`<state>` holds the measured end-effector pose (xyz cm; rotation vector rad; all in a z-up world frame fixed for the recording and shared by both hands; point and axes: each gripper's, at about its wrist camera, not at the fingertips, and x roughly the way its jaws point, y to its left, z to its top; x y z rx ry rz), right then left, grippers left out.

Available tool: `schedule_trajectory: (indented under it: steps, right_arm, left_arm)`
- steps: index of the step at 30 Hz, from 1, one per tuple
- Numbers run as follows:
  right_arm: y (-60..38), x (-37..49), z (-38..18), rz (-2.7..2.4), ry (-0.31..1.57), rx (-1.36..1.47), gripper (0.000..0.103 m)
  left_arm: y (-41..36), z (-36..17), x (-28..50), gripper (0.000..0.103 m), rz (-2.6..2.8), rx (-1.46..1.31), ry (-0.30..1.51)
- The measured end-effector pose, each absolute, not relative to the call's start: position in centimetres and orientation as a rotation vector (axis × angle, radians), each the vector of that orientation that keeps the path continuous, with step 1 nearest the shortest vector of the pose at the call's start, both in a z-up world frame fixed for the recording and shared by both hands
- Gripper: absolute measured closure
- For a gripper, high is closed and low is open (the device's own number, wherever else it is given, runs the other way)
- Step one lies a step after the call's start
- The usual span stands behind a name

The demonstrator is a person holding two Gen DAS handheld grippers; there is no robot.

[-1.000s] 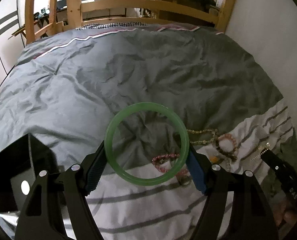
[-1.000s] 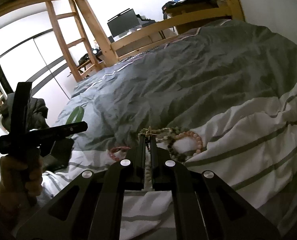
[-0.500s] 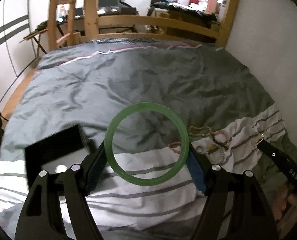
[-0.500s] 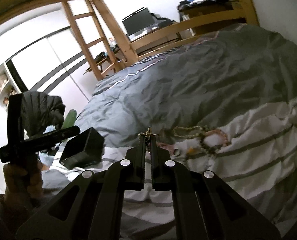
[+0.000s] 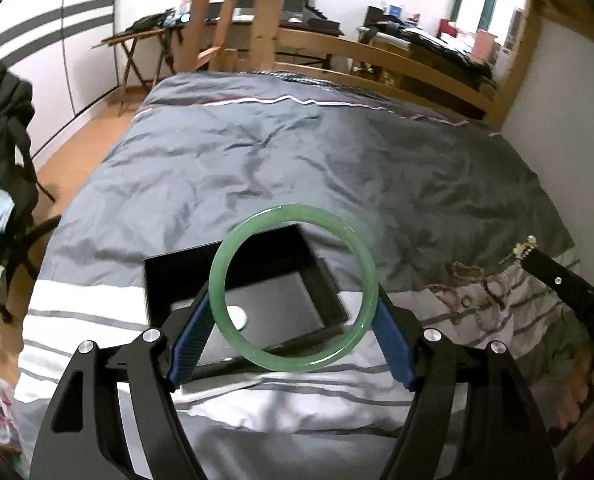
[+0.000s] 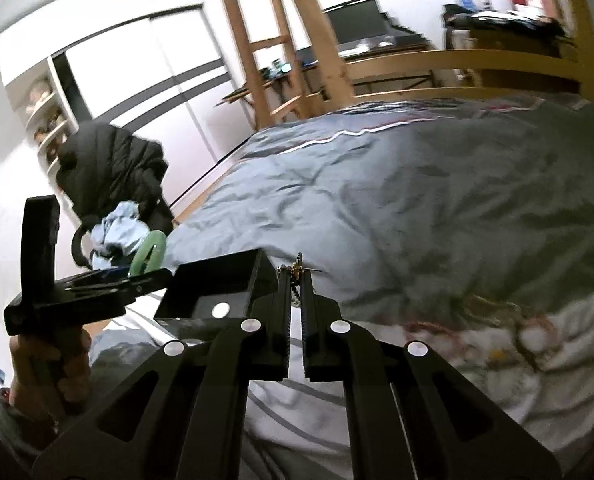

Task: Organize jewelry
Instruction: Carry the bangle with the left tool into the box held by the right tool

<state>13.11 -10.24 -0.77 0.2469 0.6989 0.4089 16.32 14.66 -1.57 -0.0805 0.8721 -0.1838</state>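
My left gripper (image 5: 295,312) is shut on a green jade bangle (image 5: 297,362), held upright above an open black box (image 5: 249,276) on the bed. My right gripper (image 6: 295,276) is shut on a thin gold chain (image 6: 297,270), right of the black box (image 6: 221,284). The chain and right gripper tip also show in the left wrist view (image 5: 525,249). The bangle shows edge-on in the right wrist view (image 6: 149,252). Several bead bracelets and a ring (image 5: 467,300) lie on the striped bedding at the right.
The bed has a grey duvet (image 5: 297,160) with white striped bedding (image 5: 77,304) at the near end. A wooden bed frame and ladder (image 5: 233,20) stand at the far end. A chair with a dark jacket (image 6: 109,172) stands left of the bed. A wall (image 5: 569,100) runs along the right.
Both grippers have moved left and back from the jewelry pile. The black box now sits right under the bangle, and the bracelets have slid to the right of both views.
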Motion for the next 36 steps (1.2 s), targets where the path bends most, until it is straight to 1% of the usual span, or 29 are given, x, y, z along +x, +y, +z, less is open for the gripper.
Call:
schedule_trajectory:
  steps: [6, 13, 18, 25, 32, 33, 34, 35, 36]
  right_arm:
    - [-5.1, 15.9, -1.4, 0.475, 0.735, 0.205, 0.098]
    - [-0.2, 18.8, -2.8, 0.526, 0.776, 0.176, 0.098]
    - [2.2, 20.6, -4.1, 0.55, 0.797, 0.152, 0.098]
    - [5.0, 22.7, -7.5, 0.557, 0.858, 0.143, 0.098]
    - [6.1, 23.5, -9.4, 0.554, 0.914, 0.088, 0.097]
    - [6.1, 23.6, -9.5, 0.545, 0.919, 0.08, 0.095]
    - [6.1, 23.5, -9.7, 0.549, 0.927, 0.078, 0.088]
    - [6.0, 23.5, -9.7, 0.553, 0.931, 0.083, 0.079]
    - [6.0, 23.4, -9.7, 0.555, 0.935, 0.09, 0.05]
  left_arm:
    - [18.3, -3.2, 17.2, 0.031, -0.162, -0.084, 0.896]
    - [20.8, -6.1, 18.3, 0.031, -0.166, -0.096, 0.914]
    - [21.1, -7.6, 19.4, 0.031, -0.184, -0.082, 0.93]
    - [21.1, -10.4, 20.6, 0.031, -0.209, -0.091, 0.975]
    - [20.8, -10.6, 20.8, 0.029, -0.224, -0.075, 0.974]
    - [20.9, -10.5, 20.7, 0.027, -0.225, -0.08, 0.972]
    - [21.0, -10.4, 20.6, 0.024, -0.227, -0.088, 0.966]
    - [21.1, -10.3, 20.5, 0.021, -0.237, -0.099, 0.959]
    - [21.3, -10.2, 20.4, 0.02, -0.243, -0.112, 0.952]
